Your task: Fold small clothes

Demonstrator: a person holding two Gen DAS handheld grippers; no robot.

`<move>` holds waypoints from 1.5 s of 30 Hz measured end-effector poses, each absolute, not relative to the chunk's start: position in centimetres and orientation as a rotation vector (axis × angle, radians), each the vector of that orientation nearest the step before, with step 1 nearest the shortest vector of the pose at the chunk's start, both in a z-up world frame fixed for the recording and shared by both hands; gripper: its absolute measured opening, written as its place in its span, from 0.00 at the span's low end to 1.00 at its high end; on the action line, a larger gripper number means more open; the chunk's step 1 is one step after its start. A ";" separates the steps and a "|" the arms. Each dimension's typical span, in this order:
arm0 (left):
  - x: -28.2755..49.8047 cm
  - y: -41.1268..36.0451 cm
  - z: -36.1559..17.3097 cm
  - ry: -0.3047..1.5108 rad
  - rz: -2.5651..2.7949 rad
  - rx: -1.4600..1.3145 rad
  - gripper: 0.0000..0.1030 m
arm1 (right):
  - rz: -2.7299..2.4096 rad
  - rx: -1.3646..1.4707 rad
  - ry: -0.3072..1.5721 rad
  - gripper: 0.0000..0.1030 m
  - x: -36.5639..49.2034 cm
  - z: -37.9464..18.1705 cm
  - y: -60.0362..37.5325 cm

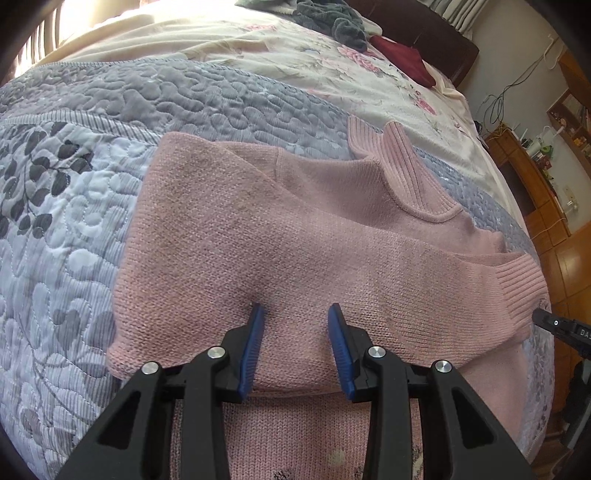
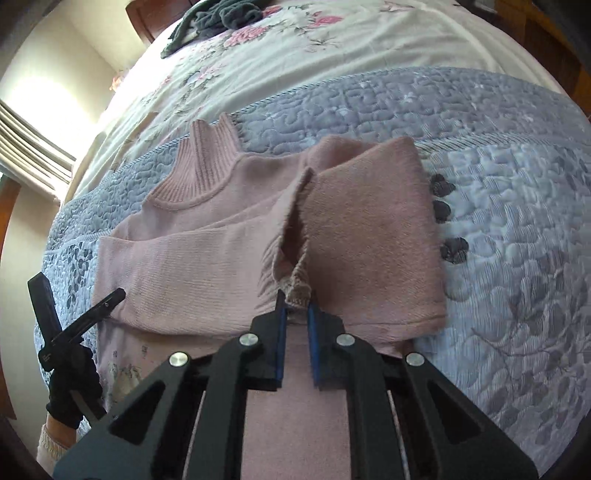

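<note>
Quilted bedspread (image 1: 74,229) carries a pink sweater (image 1: 280,236); left gripper (image 1: 295,314) jaws wide, right gripper (image 2: 295,302) seemingly pinching its cuff (image 2: 297,286).

Pink knit sweater (image 1: 295,240) on a grey-blue quilt (image 1: 74,221) with dark leaf print.

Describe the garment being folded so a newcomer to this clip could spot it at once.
On the bed, find the grey-blue quilted bedspread. The pink knit sweater lies flat on it, sleeves folded in, beneath both grippers. Its ribbed high collar and pink colour set it apart from the dark grey clothes heap farther up.
</note>
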State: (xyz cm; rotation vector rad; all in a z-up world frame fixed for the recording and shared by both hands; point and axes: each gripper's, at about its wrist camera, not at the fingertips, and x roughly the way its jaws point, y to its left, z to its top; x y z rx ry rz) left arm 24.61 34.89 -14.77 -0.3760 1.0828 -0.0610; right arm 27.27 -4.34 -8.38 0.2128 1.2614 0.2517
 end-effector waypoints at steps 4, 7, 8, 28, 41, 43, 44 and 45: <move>25.0 34.6 -14.7 1.094 -0.056 -0.355 0.35 | 0.204 0.207 1.301 0.14 26.9 -9.9 -7.1; 25.3 34.2 -13.5 1.099 -0.040 -0.344 0.36 | 0.247 0.239 1.268 0.29 27.2 -9.1 -7.6; 25.2 34.0 -13.0 1.081 -0.050 -0.344 0.38 | 0.253 0.236 1.261 0.42 27.5 -8.9 -7.5; 25.9 30.9 -14.6 1.121 -0.124 -0.270 0.41 | 0.279 0.201 1.355 0.04 29.0 -12.3 -7.4; 31.3 31.4 -9.2 1.043 -0.124 -0.269 0.58 | 0.432 0.190 1.231 0.45 34.5 -6.7 -2.5; 34.1 31.3 -8.9 1.051 -0.134 -0.282 0.59 | 0.454 0.175 1.235 0.47 37.0 -7.0 -0.5; 35.5 31.3 -9.0 1.057 -0.134 -0.297 0.59 | 0.464 0.176 1.241 0.47 38.2 -7.3 0.4; 36.8 31.3 -9.3 1.067 -0.135 -0.313 0.59 | 0.481 0.185 1.250 0.47 39.5 -7.7 1.2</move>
